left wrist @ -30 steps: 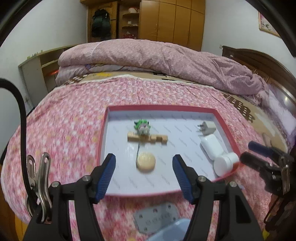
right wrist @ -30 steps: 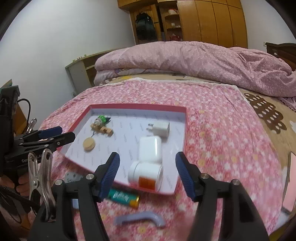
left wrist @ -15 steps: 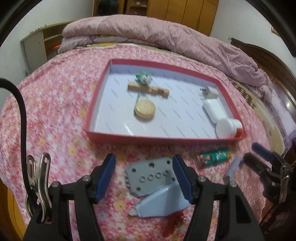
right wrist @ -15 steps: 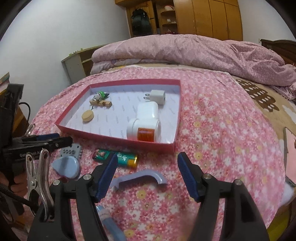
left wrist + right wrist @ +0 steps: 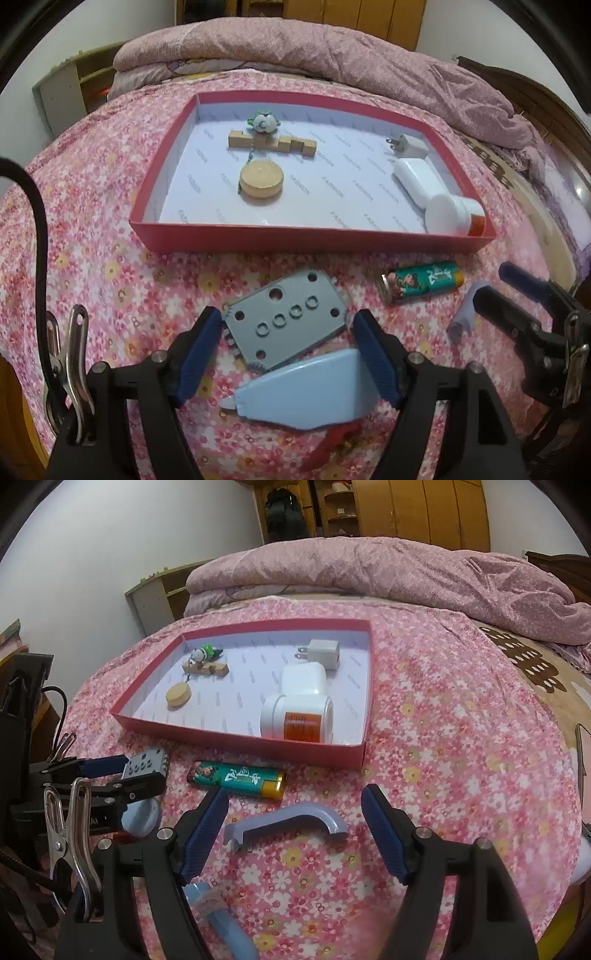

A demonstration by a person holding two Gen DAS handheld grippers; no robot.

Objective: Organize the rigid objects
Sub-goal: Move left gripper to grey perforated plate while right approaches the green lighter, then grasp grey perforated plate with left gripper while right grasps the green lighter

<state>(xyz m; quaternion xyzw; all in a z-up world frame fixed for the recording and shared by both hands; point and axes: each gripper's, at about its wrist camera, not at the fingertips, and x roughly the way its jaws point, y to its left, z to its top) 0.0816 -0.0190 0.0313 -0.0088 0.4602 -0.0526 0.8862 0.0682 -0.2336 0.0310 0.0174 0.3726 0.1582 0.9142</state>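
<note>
Left hand-held gripper (image 5: 286, 354): jaws wide, holding nothing, straddling the grey perforated plate (image 5: 284, 318) at lower centre of the left wrist view.
Right hand-held gripper (image 5: 293, 832): jaws wide, empty, framing the grey curved handle (image 5: 286, 825) at lower centre of the right wrist view.
Red tray (image 5: 236, 738): on the bed (image 5: 461, 738), centre of both views; held a wooden disc (image 5: 261, 181), wooden block piece (image 5: 271, 143), small green-and-white figure (image 5: 263, 122), white charger plug (image 5: 408, 146), white case (image 5: 419, 181) and white jar (image 5: 452, 218) lying on its side.
Lighter (image 5: 236, 778): outside the tray, just below its near wall.
Light-blue wedge piece (image 5: 308, 395): bottom centre of left wrist view, touching the plate's near edge.
</note>
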